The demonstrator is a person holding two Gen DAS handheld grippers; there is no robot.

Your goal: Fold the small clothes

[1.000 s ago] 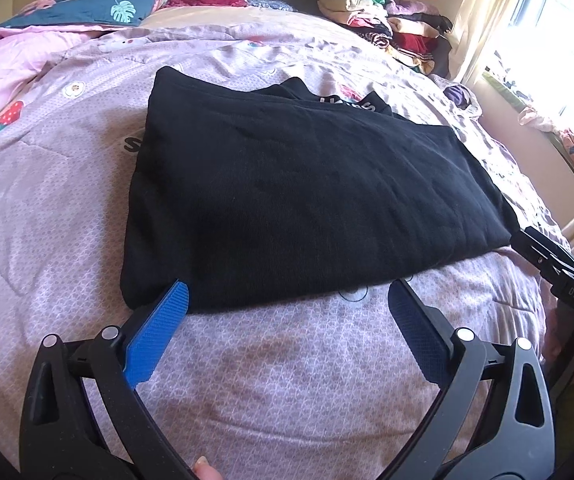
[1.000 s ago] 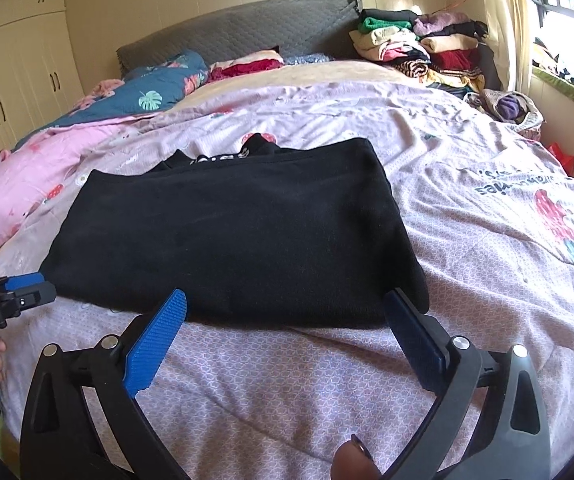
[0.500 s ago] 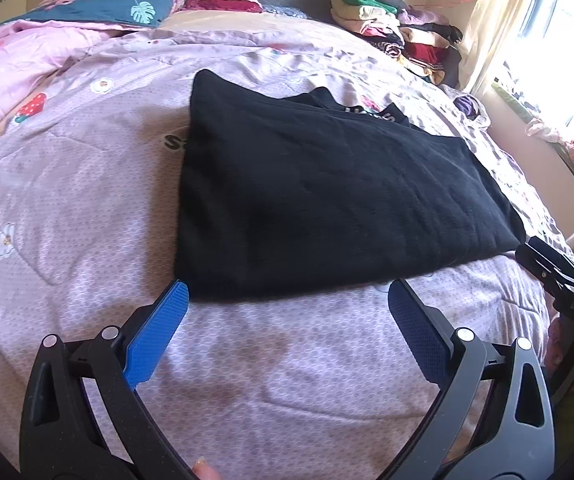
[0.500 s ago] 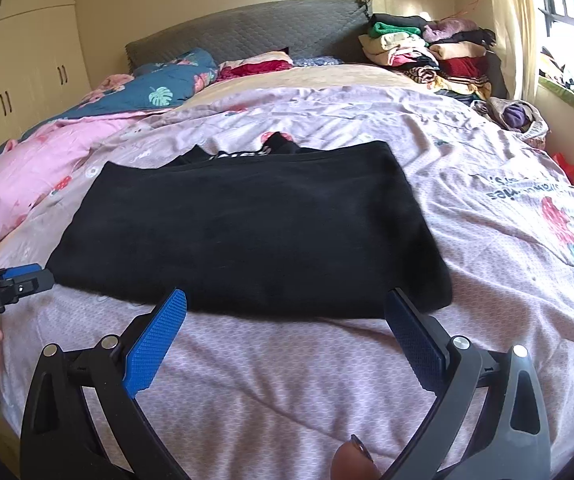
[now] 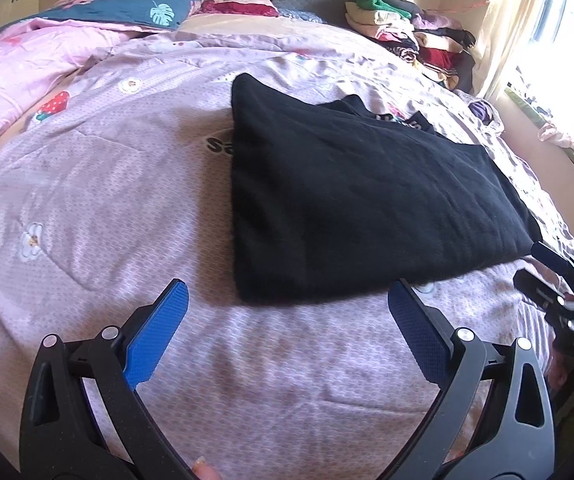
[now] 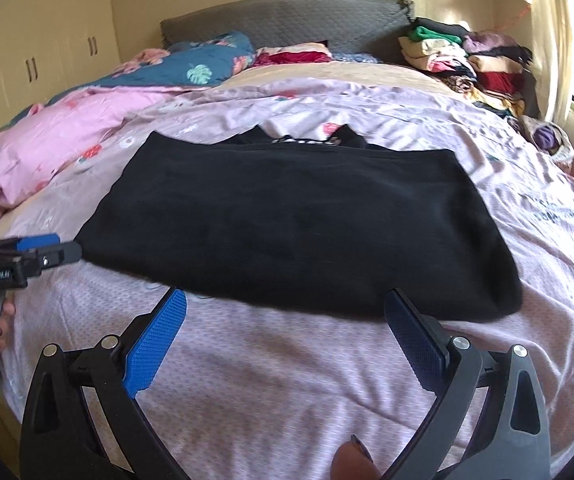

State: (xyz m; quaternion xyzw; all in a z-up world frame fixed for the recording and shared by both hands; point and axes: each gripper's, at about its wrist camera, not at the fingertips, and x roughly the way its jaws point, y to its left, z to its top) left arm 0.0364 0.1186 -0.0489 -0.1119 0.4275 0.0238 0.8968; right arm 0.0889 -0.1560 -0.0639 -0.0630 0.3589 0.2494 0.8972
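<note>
A black garment (image 5: pixel 351 200) lies folded flat in a rough rectangle on the lilac quilt (image 5: pixel 99 208), a collar with white lettering peeking out at its far edge. In the left wrist view my left gripper (image 5: pixel 287 296) hangs open just short of the garment's near edge, nothing between its blue pads. The right gripper's tip (image 5: pixel 559 280) shows at the right edge. In the right wrist view the garment (image 6: pixel 299 224) spreads ahead; my right gripper (image 6: pixel 285 302) is open just before its near edge. The left gripper (image 6: pixel 27 258) appears at the left, held by a hand.
A stack of folded clothes (image 6: pixel 471 64) sits at the bed's far right corner by the curtain. A pink duvet (image 6: pixel 67 136) and a blue leaf-print pillow (image 6: pixel 203 64) lie at the far left. A grey headboard (image 6: pixel 287 20) stands behind. Wardrobe doors (image 6: pixel 47 52) line the left wall.
Both grippers have drawn back from the garment's near edge and stayed open. The left view has swung left, so the garment now sits further right in it.
</note>
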